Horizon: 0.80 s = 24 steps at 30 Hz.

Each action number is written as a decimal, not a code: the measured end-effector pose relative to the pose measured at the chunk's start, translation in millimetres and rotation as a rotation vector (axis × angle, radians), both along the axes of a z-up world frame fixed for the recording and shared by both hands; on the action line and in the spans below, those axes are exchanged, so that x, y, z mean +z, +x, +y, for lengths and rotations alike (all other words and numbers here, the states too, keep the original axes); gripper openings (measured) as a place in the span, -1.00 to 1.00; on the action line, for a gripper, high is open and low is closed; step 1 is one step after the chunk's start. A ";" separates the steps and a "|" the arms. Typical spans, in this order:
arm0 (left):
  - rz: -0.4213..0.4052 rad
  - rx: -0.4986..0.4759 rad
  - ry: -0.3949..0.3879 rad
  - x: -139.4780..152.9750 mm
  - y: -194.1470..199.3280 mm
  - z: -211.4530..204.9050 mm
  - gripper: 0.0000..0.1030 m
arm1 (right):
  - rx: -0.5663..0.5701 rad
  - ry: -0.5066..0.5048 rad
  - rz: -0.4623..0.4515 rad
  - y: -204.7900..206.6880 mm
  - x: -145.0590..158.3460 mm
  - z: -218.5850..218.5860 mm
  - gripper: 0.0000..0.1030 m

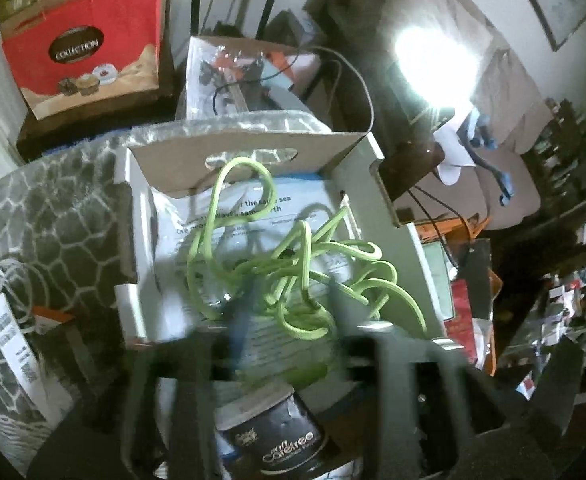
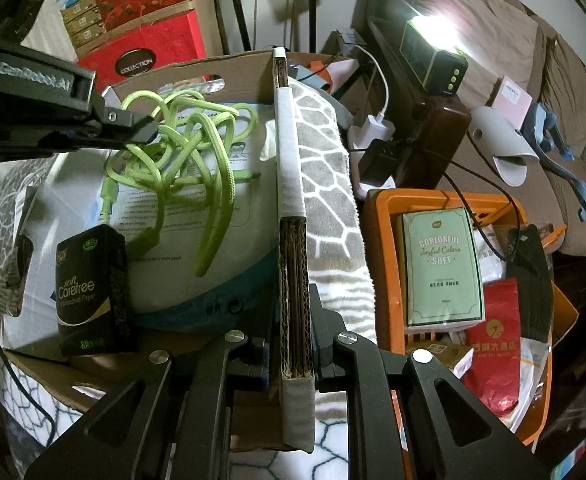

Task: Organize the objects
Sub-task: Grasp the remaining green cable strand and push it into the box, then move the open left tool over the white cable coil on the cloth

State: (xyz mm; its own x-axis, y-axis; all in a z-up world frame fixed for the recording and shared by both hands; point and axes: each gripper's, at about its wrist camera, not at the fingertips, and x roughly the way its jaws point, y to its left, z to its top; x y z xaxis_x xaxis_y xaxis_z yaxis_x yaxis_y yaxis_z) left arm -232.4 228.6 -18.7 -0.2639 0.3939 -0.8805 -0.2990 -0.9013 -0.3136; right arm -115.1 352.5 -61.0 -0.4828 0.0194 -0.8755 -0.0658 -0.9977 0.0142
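We start with the cardboard box [image 2: 197, 80], which sits on a grey patterned blanket [image 2: 325, 160] and serves as the collecting place. Our right gripper [image 2: 293, 354] is clamped on the box's right wall [image 2: 291, 184], one finger on each side of the corrugated edge; we judge this is to steady the box while the other hand loads it. Beside it, an orange basket [image 2: 381, 248] holds a green tissue pack [image 2: 443, 268] and red packets, a separate group.

Inside the box, a large white-and-blue package [image 2: 213, 240] lies flat as a base layer. A black Carefree tissue pack [image 2: 91, 292] stands at its near corner. On top sprawls the tangled green cord [image 2: 181, 140], the item in hand.

Our left gripper [image 2: 141, 130] reaches in with its tips at the cord; whether it pinches a loop or has let go, we cannot tell.
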 end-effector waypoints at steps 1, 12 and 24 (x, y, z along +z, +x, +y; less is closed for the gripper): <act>0.019 0.004 -0.006 4.8 2.4 -1.8 0.11 | 0.000 0.000 0.000 0.0 -0.1 0.1 -0.72; 0.110 0.077 -0.020 56.2 10.0 -44.1 0.58 | -0.001 0.000 0.000 0.1 0.0 0.1 -0.72; 0.233 0.157 -0.134 85.0 10.7 -125.2 0.92 | -0.002 -0.001 0.001 0.7 -0.2 -0.5 -0.72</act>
